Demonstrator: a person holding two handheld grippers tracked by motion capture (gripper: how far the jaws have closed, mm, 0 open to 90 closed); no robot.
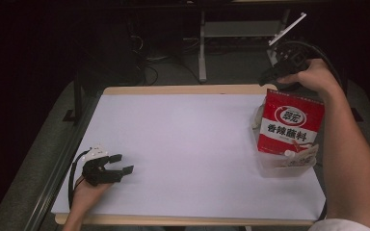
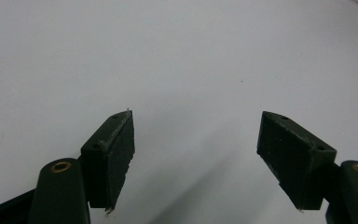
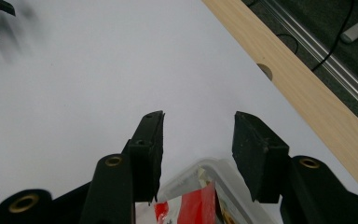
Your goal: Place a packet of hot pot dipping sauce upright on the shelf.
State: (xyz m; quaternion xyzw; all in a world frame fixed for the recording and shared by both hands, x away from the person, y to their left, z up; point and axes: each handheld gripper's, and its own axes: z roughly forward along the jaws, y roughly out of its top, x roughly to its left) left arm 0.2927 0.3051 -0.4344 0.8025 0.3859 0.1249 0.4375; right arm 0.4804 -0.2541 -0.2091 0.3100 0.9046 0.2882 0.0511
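Note:
A red seasoning packet point(image 1: 291, 122) with white lettering stands upright in a clear plastic container point(image 1: 279, 166) at the right of the white sheet point(image 1: 188, 144). My right gripper point(image 1: 270, 82) hangs just above and behind the packet's top edge, jaws open and nothing between them. In the right gripper view the right gripper point(image 3: 198, 135) is open, and the packet's red top point(image 3: 191, 207) and the container's rim point(image 3: 214, 165) sit below its jaws. My left gripper point(image 1: 124, 162) rests low at the sheet's near left, open and empty. In its own view the left gripper point(image 2: 196, 123) faces bare white sheet.
The sheet covers a wooden table whose far edge point(image 1: 183, 89) and right edge point(image 3: 307, 93) show. A small pale sachet point(image 1: 301, 156) lies in the container beside the packet. Behind the table are a metal stand point(image 1: 202, 48) and cables on a dark floor.

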